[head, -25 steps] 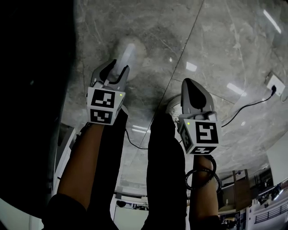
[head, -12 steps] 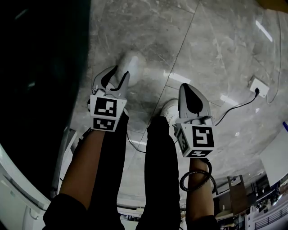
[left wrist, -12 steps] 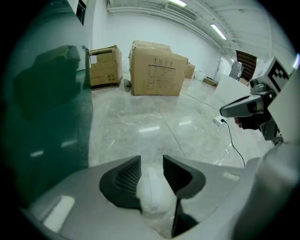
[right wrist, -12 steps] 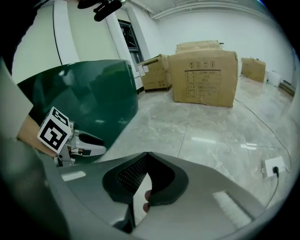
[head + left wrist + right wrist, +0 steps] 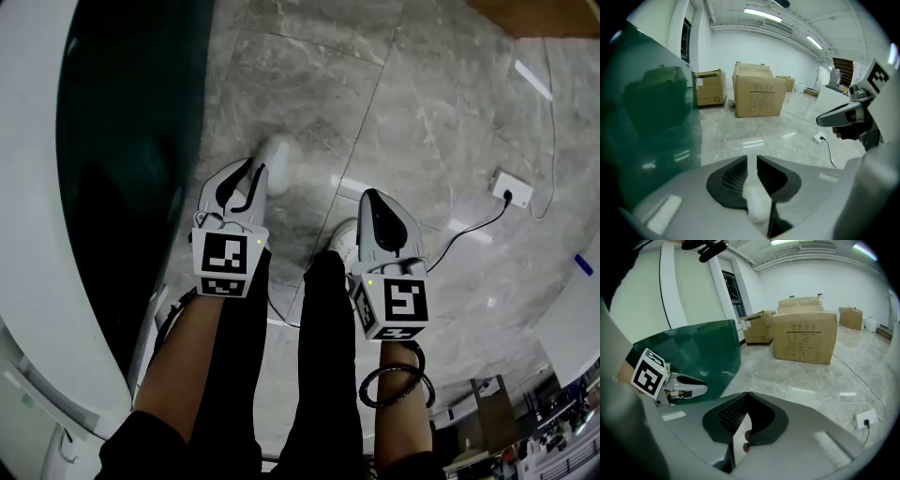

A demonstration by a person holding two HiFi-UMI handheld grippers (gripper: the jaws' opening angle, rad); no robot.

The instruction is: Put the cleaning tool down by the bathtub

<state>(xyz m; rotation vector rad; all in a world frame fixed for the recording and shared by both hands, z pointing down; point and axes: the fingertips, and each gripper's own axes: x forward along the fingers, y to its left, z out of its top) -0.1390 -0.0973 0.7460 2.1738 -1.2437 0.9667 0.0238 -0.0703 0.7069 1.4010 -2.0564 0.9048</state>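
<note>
Well, the left gripper [image 5: 254, 172] has its jaws drawn in on the cleaning tool [image 5: 277, 156] — a pale, blurred thing that sticks out past the jaw tips, over the grey marble floor [image 5: 441, 112] just to the right of the bathtub [image 5: 37, 187]. In the left gripper view the tool's white end sits wedged low between the ribbed pads, and only a thin slit shows between them further up. The right gripper [image 5: 369, 197] hangs further from the bathtub, on the far side of the person's black-trousered legs [image 5: 328, 356]. Its own view shows its jaws pressed together at the tips, empty. The bathtub is dark green inside with a white rim. Well away from it, a white socket block [image 5: 506, 189] lies on the floor with a dark cable [image 5: 469, 230] running from it. Beyond the bathtub's far end stand cardboard boxes [image 5: 757, 96] — several, close together.
</note>
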